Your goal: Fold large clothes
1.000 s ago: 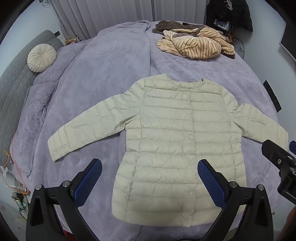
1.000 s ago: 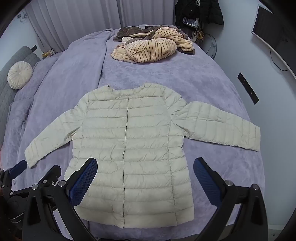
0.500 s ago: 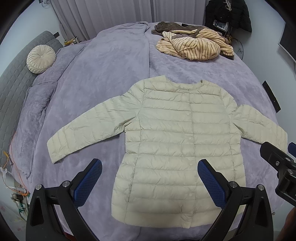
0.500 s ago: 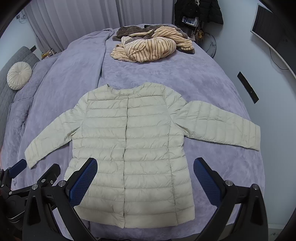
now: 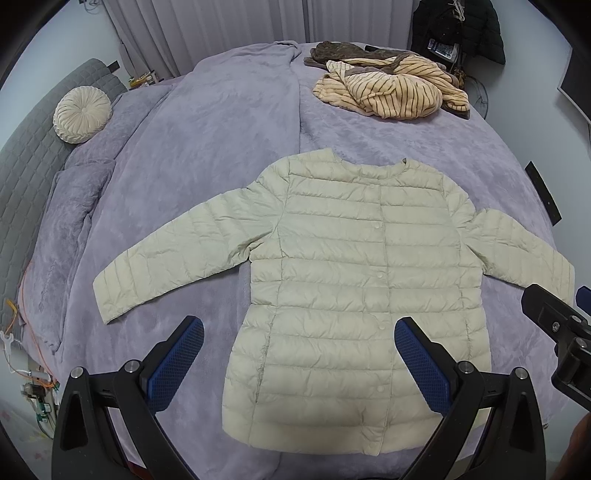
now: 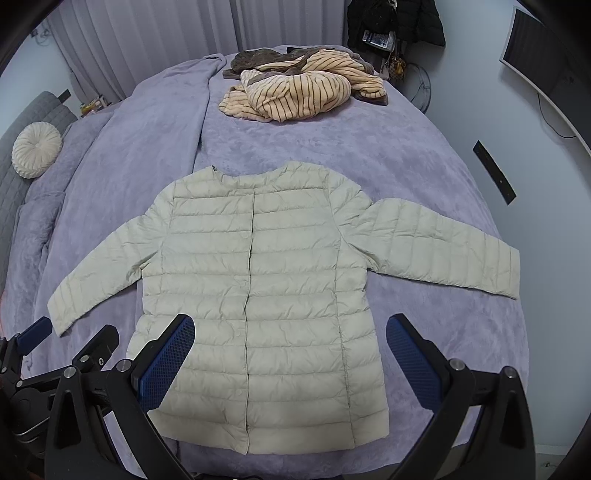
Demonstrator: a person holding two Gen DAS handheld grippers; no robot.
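Observation:
A pale cream quilted jacket (image 5: 354, 280) (image 6: 258, 295) lies flat and front up on the purple bed cover, buttoned, both sleeves spread out to the sides. My left gripper (image 5: 299, 354) hovers open above its lower hem, left of the button line, holding nothing. My right gripper (image 6: 290, 354) is open too, above the hem's right half, and it is empty. In the left wrist view the right gripper's black frame (image 5: 557, 332) shows at the right edge. The left gripper's frame (image 6: 55, 354) shows at the lower left of the right wrist view.
A striped tan garment (image 5: 391, 88) (image 6: 295, 88) is heaped at the far end of the bed (image 5: 207, 147). A round cream cushion (image 5: 82, 114) rests against a grey headboard at left. Curtains and a hanging dark coat (image 6: 395, 22) stand behind. Cables lie at the left bed edge.
Both views have shifted very slightly, with the jacket sitting a touch lower in frame. Both grippers stay open and the jacket has not moved.

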